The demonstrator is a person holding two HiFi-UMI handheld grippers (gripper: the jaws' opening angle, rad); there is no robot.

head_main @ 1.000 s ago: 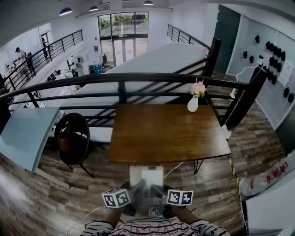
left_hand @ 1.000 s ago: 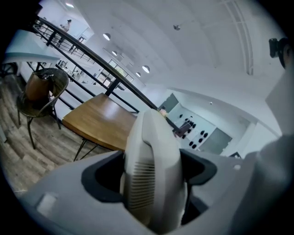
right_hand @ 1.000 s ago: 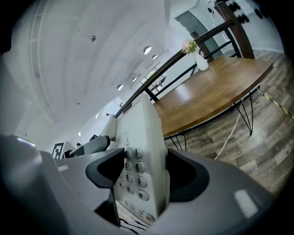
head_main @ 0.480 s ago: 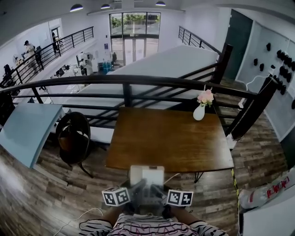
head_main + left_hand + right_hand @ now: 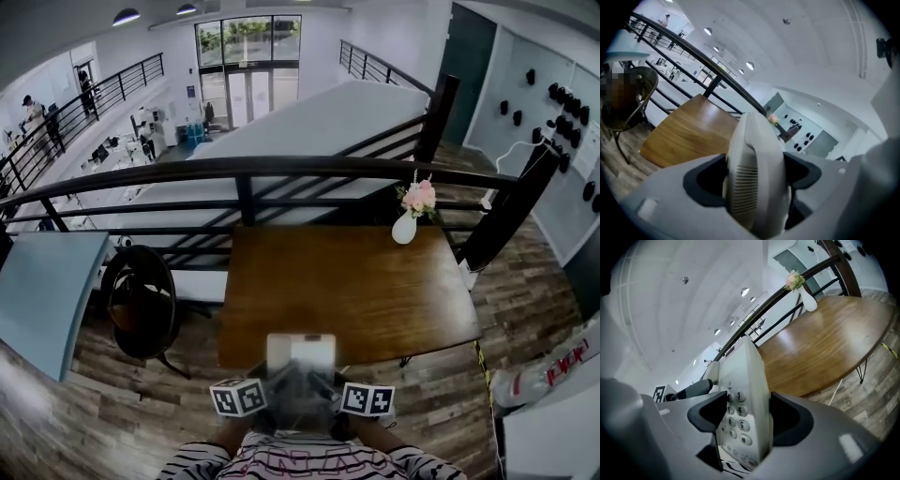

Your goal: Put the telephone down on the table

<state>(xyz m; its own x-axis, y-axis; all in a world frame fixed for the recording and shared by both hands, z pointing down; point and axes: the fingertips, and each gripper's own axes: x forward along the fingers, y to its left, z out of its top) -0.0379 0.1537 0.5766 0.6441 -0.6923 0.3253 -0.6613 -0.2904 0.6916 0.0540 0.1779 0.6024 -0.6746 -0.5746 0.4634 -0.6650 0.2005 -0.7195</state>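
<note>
A mezzanine with a wood-plank floor and a black railing [image 5: 281, 169] runs behind a brown wooden table [image 5: 347, 281]. A white vase [image 5: 404, 228] of pink flowers [image 5: 418, 197] stands at the table's far right corner. A dark round chair [image 5: 141, 300] stands off the table's left edge.

The telephone [image 5: 300, 352], pale and boxy, is held in the air at the middle of the table's near edge, between the two grippers. In the head view it is smeared by blur. Its near end is lost behind the grey gripper bodies, and whether it overhangs the tabletop cannot be told there. Both gripper views show the tabletop ahead of it and lower.

The left gripper [image 5: 754, 176] has its jaws closed against the telephone's sides. That view shows a ribbed grille [image 5: 746, 187] on the casing, and the telephone's lower end is cut off by the gripper's body. The right gripper [image 5: 747, 416] is likewise clamped on the telephone, its dark pads pressing both faces. The keypad [image 5: 736, 420] faces this camera, with the keys 3, 6, 9 and # readable and the left columns hidden behind the jaw.

The person's striped sleeves are cut off at the head view's bottom edge.
</note>
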